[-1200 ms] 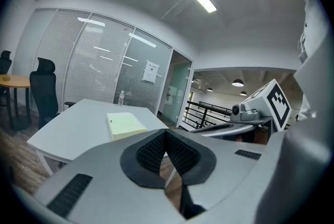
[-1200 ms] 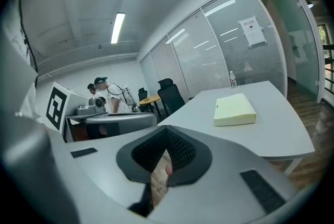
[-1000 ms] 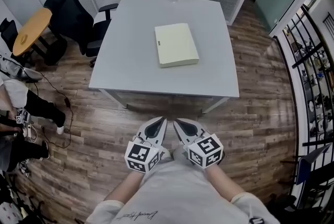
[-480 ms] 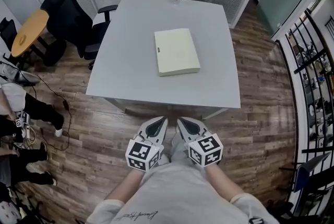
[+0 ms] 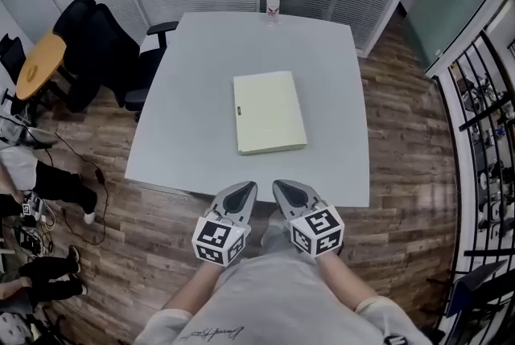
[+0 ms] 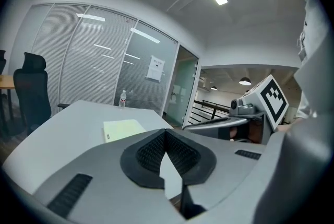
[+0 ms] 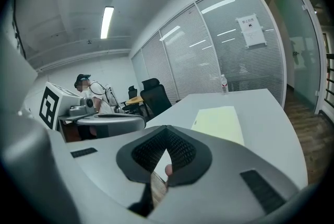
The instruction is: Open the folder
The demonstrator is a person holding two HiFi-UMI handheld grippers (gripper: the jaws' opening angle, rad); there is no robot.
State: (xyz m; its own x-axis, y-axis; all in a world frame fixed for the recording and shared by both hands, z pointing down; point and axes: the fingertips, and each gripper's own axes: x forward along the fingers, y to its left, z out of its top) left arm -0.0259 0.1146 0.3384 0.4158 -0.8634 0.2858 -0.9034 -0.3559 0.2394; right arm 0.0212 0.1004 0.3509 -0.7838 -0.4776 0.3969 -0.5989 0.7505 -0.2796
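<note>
At the far left of the head view stand a round wooden side table (image 5: 40, 60) and a black office chair (image 5: 98, 36). Next comes the grey table (image 5: 185, 126). The pale yellow folder (image 5: 269, 112) lies flat and closed near the table's middle, a little toward the near edge. Its long axis runs away from the person toward the water bottle (image 5: 273, 4) at the far edge, with the far end leaning slightly left. A small dark mark sits on its left long side.

Below the table's near edge, the left gripper (image 5: 244, 190) and right gripper (image 5: 284, 190) are side by side over the wooden floor (image 5: 402, 174), well short of the folder. Both point forward, with the jaws together and nothing between them.

The left gripper view alone shows a paper notice (image 6: 155, 68) on the glass wall and the right gripper's marker cube (image 6: 271, 98). Its own claw (image 6: 166, 134) is pinched closed. The right gripper view has its claw (image 7: 166, 130) closed too. Only this view shows a person in a cap (image 7: 86, 87) beyond the left gripper's cube (image 7: 52, 107).
</note>
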